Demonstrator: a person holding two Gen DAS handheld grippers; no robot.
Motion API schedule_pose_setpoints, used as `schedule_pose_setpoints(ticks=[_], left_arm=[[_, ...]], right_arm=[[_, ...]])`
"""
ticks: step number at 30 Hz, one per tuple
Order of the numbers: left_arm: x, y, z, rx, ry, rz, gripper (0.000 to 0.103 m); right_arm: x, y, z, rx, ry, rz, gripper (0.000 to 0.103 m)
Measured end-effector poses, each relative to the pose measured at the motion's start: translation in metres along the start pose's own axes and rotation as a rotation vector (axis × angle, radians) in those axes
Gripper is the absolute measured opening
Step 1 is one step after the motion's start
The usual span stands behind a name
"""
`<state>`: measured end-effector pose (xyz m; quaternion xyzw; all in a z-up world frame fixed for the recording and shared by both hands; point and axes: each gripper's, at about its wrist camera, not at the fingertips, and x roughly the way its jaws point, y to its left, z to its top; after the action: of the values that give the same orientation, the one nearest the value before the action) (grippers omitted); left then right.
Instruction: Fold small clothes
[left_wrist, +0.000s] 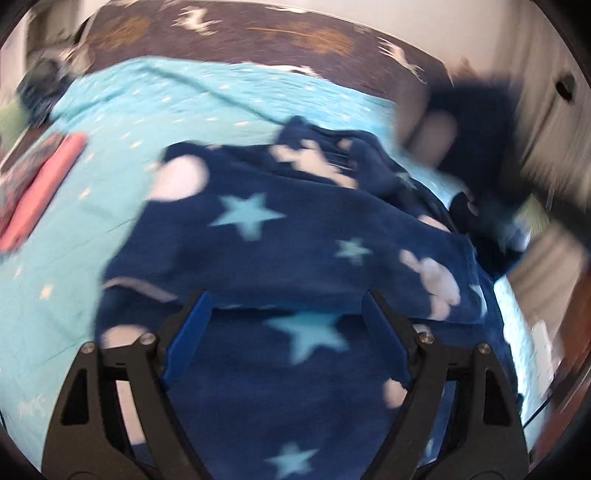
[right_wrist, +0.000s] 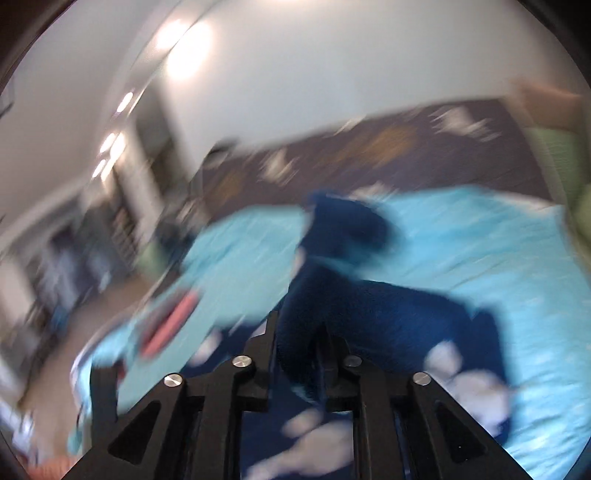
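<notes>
**Navy fleece garment lifted at one end over the bed**

Seen on a bed (left_wrist: 110, 122) covered in a light turquoise dotted sheet: a navy fleece garment (left_wrist: 258, 229) printed with pale blue stars and white shapes, spread across the middle of the sheet and partly folded over itself. Left gripper (left_wrist: 286, 306) held just above the near part of the garment, jaws spread wide, blue pads clear of the cloth on both sides, nothing grasped. Right gripper (right_wrist: 295, 332) clenched on a bunched fold of the same garment (right_wrist: 369, 306), the fleece pinched between its black fingers and drawn up from the sheet, the rest trailing down onto the bed (right_wrist: 498, 258). Beyond the garment, at the head of the bed, a dark brown patterned cover (left_wrist: 258, 33). To the left of the garment, near the bed's edge, a pink folded item (left_wrist: 48, 184) lying beside a patterned one, both apart from the fleece. Both views heavily blurred, the right wrist view most of all, so finer detail could not be told.
</notes>
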<state>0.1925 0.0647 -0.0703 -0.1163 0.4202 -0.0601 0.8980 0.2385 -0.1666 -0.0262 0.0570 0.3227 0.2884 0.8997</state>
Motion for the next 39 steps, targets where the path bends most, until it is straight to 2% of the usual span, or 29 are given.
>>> schedule_pose_setpoints(ticks=[1, 3, 5, 7, 8, 9, 10, 11, 12, 15, 17, 20, 21, 22, 23, 24, 26, 29, 30, 31, 32, 33, 35, 36, 37, 39], left_arm=[[-0.003, 0.012, -0.001, -0.037, 0.007, -0.013, 0.083], [-0.006, 0.027, -0.003, -0.089, 0.017, -0.044, 0.084], [-0.008, 0.032, -0.004, -0.097, 0.017, -0.075, 0.084], [-0.008, 0.028, -0.004, -0.075, 0.017, -0.107, 0.084], [-0.006, 0.024, -0.002, -0.058, 0.023, -0.125, 0.084], [-0.002, 0.018, 0.000, -0.039, 0.034, -0.144, 0.084], [0.000, 0.011, 0.001, -0.019, 0.046, -0.163, 0.084], [0.004, 0.002, 0.001, 0.004, 0.062, -0.183, 0.084], [0.010, -0.008, 0.002, 0.036, 0.081, -0.204, 0.084], [0.030, -0.027, 0.005, 0.063, 0.123, -0.169, 0.084], [0.040, -0.030, 0.009, 0.043, 0.140, -0.174, 0.081], [0.050, -0.032, 0.016, 0.010, 0.163, -0.208, 0.055], [0.049, -0.033, 0.021, 0.014, 0.159, -0.210, 0.027], [0.046, -0.033, 0.025, 0.024, 0.158, -0.226, 0.015], [0.039, -0.033, 0.030, 0.024, 0.148, -0.259, 0.015], [0.020, -0.031, 0.038, 0.018, 0.089, -0.319, 0.015], [-0.015, -0.032, 0.051, 0.053, -0.026, -0.352, 0.015], [-0.064, -0.027, 0.066, 0.113, -0.190, -0.301, 0.016], [-0.069, -0.024, 0.068, 0.125, -0.206, -0.289, 0.017], [-0.071, -0.018, 0.067, 0.148, -0.221, -0.247, 0.018], [-0.069, -0.013, 0.065, 0.157, -0.221, -0.212, 0.019], [-0.059, -0.004, 0.061, 0.165, -0.202, -0.135, 0.021], [-0.038, 0.012, 0.052, 0.157, -0.136, -0.062, 0.026], [-0.021, 0.022, 0.044, 0.142, -0.071, -0.047, 0.034], [-0.014, 0.027, 0.039, 0.129, -0.039, -0.047, 0.046], [0.002, 0.040, 0.027, 0.075, 0.031, -0.055, 0.060]], right_arm=[[0.019, 0.013, -0.014, -0.025, 0.083, 0.020, 0.032], [0.044, 0.024, -0.039, -0.041, 0.218, 0.050, 0.038], [0.048, 0.025, -0.064, 0.012, 0.314, 0.075, 0.038], [0.036, 0.007, -0.072, 0.066, 0.315, 0.094, 0.041], [0.022, -0.006, -0.075, 0.104, 0.292, 0.076, 0.044], [0.012, -0.013, -0.075, 0.124, 0.272, 0.051, 0.052], [0.002, -0.028, -0.072, 0.156, 0.240, 0.004, 0.057], [-0.013, -0.044, -0.071, 0.202, 0.197, -0.064, 0.059], [-0.021, -0.055, -0.071, 0.226, 0.178, -0.092, 0.059], [-0.047, -0.090, -0.079, 0.309, 0.141, -0.215, 0.060], [-0.057, -0.106, -0.089, 0.333, 0.132, -0.349, 0.060], [-0.056, -0.123, -0.098, 0.346, 0.141, -0.453, 0.060], [-0.053, -0.126, -0.101, 0.362, 0.150, -0.452, 0.060], [-0.050, -0.130, -0.104, 0.381, 0.159, -0.436, 0.060], [-0.046, -0.133, -0.105, 0.393, 0.166, -0.422, 0.060], [-0.042, -0.133, -0.105, 0.397, 0.169, -0.416, 0.060], [-0.036, -0.135, -0.102, 0.387, 0.165, -0.416, 0.060], [-0.023, -0.132, -0.096, 0.360, 0.173, -0.421, 0.060], [-0.017, -0.132, -0.095, 0.354, 0.179, -0.423, 0.060], [-0.018, -0.131, -0.095, 0.347, 0.187, -0.428, 0.060], [-0.013, -0.131, -0.094, 0.339, 0.196, -0.437, 0.060], [-0.013, -0.130, -0.094, 0.331, 0.201, -0.437, 0.060], [-0.008, -0.126, -0.096, 0.310, 0.218, -0.417, 0.060], [-0.004, -0.124, -0.097, 0.302, 0.226, -0.411, 0.060], [-0.003, -0.122, -0.098, 0.293, 0.235, -0.414, 0.060], [-0.002, -0.122, -0.099, 0.285, 0.240, -0.425, 0.060]])
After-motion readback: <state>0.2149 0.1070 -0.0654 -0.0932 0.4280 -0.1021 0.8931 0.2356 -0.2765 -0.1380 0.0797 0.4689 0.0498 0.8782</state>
